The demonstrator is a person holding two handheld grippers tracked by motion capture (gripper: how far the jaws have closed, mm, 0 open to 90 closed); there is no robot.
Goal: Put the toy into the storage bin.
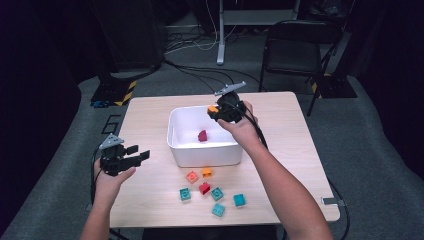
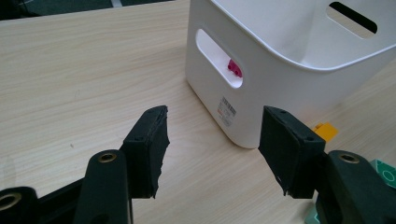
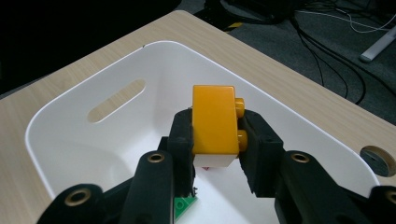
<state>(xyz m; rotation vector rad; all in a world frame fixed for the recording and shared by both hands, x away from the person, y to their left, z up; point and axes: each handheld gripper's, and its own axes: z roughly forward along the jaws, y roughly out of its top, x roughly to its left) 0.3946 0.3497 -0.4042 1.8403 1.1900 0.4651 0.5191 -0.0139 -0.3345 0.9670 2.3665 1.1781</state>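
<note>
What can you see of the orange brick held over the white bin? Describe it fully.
The orange brick looks like glossy plastic, a rectangular block with round studs on one side, turned sideways. The right gripper clamps it between black fingers, one pressing each side. It hangs above the white bin, apart from the bin's floor and walls.

red block [image 2: 234, 68] in the white bin [image 2: 280, 93] — mostly hidden behind the wall, teal block [image 2: 385, 171] cut off
</note>
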